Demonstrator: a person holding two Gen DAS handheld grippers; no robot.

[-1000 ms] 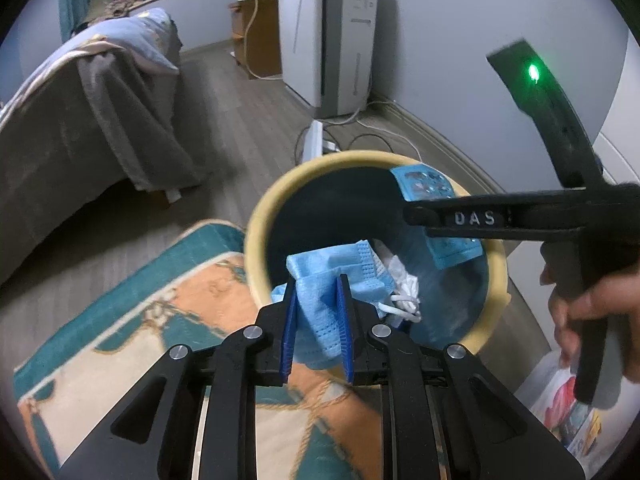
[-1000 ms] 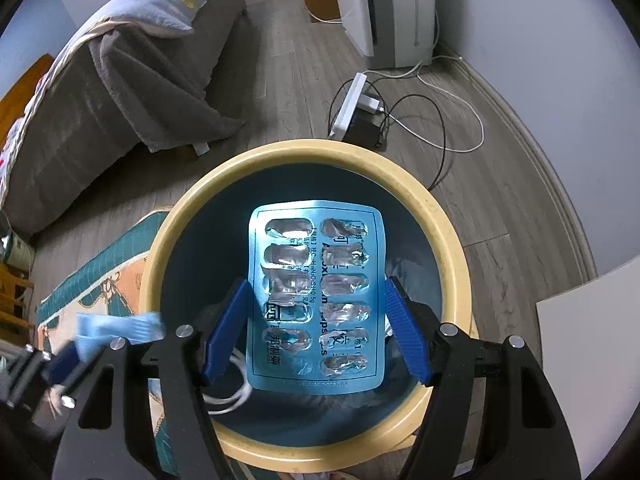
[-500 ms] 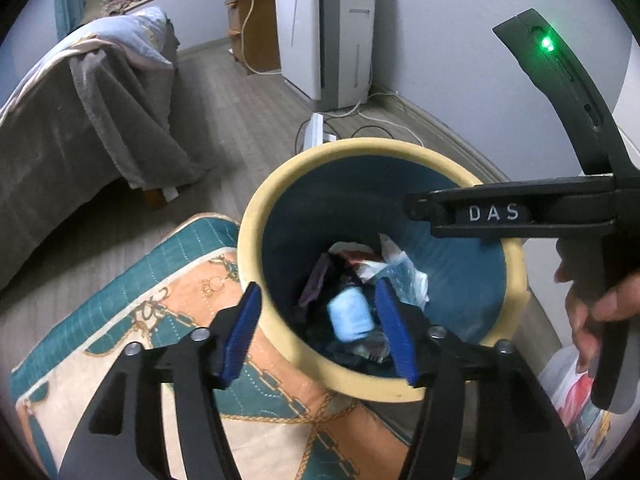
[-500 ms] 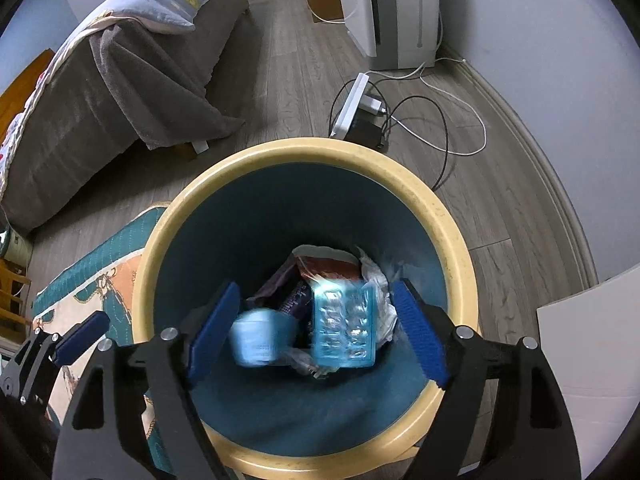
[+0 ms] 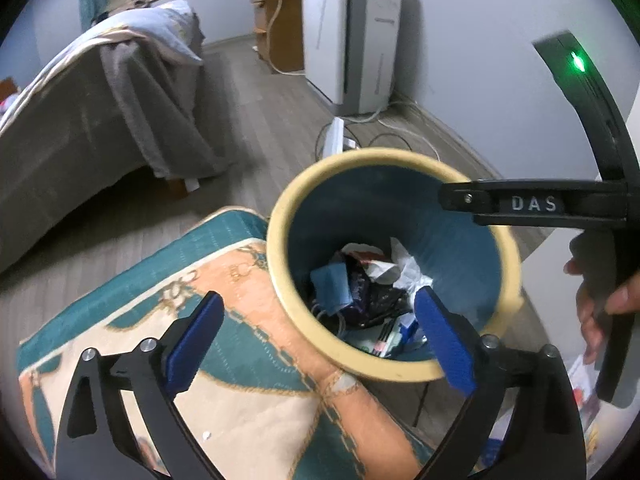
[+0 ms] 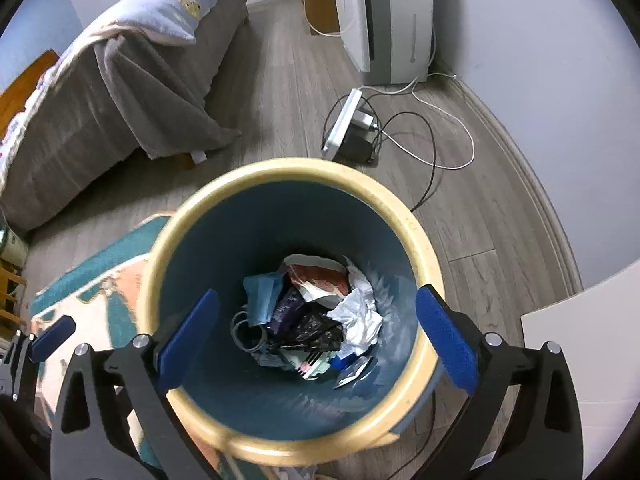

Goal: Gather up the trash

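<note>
Left wrist view: "DAS" read in white on the body of my right gripper (image 5: 520, 204), at 3 o'clock across the bin (image 5: 280, 216) rim. My left gripper (image 5: 320, 336) had just been opening; it stood wide, nothing between the pads. Right gripper (image 6: 316, 336) likewise wide and empty over the bin mouth. Blue mask (image 6: 262, 294) lay at the bin bottom, at 9 o'clock among wrappers and white tissue (image 6: 360, 316). Power strip (image 6: 342, 124) at 12 o'clock; rug (image 5: 240, 400) at 7.

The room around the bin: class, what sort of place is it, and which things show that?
Most likely a bedroom at home: a bed draped with a grey blanket, a patterned rug on wood-look flooring, and a waste bin holding household trash.
</note>
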